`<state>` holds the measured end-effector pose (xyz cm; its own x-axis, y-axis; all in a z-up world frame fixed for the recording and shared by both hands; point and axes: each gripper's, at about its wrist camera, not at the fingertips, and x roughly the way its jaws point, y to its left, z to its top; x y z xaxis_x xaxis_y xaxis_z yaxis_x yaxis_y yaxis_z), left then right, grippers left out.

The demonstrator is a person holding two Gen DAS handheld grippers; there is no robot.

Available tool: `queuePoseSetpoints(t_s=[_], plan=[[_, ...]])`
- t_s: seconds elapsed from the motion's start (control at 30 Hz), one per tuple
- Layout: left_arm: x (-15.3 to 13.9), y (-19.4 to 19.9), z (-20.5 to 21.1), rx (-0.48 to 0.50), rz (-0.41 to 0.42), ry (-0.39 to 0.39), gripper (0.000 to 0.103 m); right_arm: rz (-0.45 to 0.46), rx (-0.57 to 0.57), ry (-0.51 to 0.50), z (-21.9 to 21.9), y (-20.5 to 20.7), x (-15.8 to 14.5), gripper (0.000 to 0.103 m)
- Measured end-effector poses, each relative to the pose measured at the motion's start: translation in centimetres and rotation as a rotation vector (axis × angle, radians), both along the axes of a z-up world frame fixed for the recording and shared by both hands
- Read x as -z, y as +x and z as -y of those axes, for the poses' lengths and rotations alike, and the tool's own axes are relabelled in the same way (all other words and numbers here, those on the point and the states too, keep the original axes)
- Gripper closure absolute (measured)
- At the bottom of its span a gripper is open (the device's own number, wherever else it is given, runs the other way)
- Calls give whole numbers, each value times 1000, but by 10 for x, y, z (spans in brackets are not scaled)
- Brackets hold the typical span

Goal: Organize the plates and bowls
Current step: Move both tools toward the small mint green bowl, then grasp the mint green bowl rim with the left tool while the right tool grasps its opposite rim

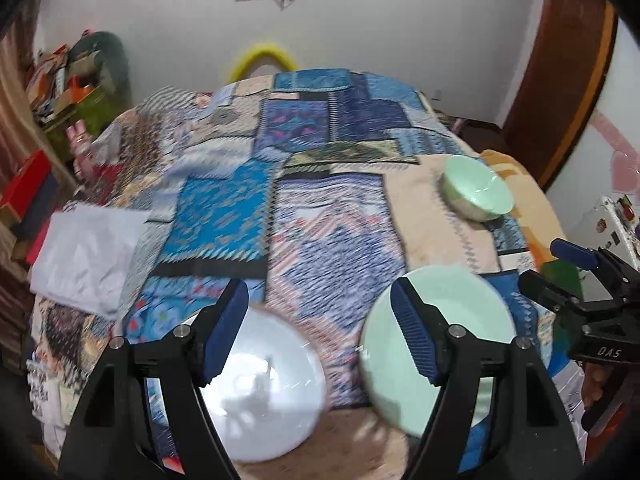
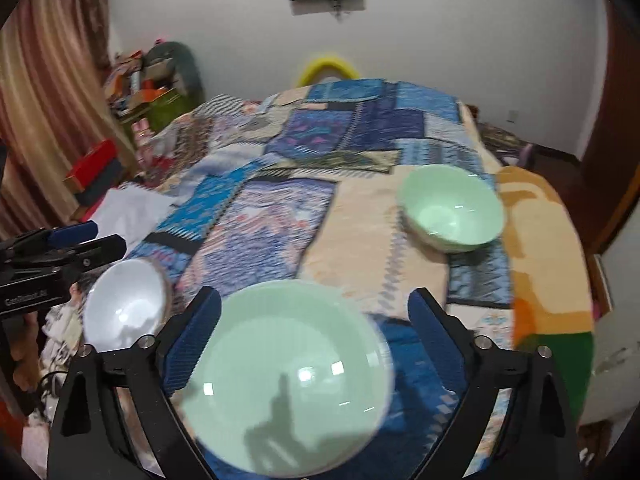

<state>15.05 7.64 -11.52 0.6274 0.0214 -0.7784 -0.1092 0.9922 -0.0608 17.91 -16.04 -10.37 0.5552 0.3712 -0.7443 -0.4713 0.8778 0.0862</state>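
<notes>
On the patchwork quilt (image 1: 320,168) lie a white bowl (image 1: 264,392), a pale green plate (image 1: 444,320) and, farther back on the right, a green bowl (image 1: 476,188). My left gripper (image 1: 320,336) is open above the gap between the white bowl and the green plate, holding nothing. In the right wrist view the green plate (image 2: 288,380) lies below my open right gripper (image 2: 314,340), whose pads do not press on it. The white bowl (image 2: 124,308) sits to its left and the green bowl (image 2: 452,208) behind it. Each gripper shows at the edge of the other's view: right gripper (image 1: 554,268), left gripper (image 2: 92,240).
A white cloth (image 1: 88,256) lies at the quilt's left edge. Red and dark boxes (image 1: 24,192) and a cluttered shelf (image 1: 76,80) stand beyond it. A yellow ring (image 1: 260,56) rises behind the far end. An orange blanket (image 2: 544,240) covers the right side.
</notes>
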Motion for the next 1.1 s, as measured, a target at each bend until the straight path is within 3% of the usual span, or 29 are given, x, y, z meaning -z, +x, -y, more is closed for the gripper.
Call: queuePoseSetpoints(t_s=[0.27, 0.47, 0.63, 0.8, 1.0, 1.1], plan=[[8, 54, 50, 77, -10, -19, 29, 121, 90, -79, 38, 22, -12, 0], [18, 93, 75, 106, -19, -28, 29, 109, 151, -47, 67, 53, -12, 0], [27, 128, 93, 131, -30, -31, 29, 62, 213, 35, 92, 86, -3, 2], [38, 159, 108, 162, -42, -26, 29, 16, 252, 42, 108, 118, 13, 19], [54, 193, 123, 190, -45, -34, 29, -68, 263, 53, 119, 151, 39, 50], [65, 209, 131, 209, -55, -41, 29, -85, 266, 46, 121, 162, 48, 56]])
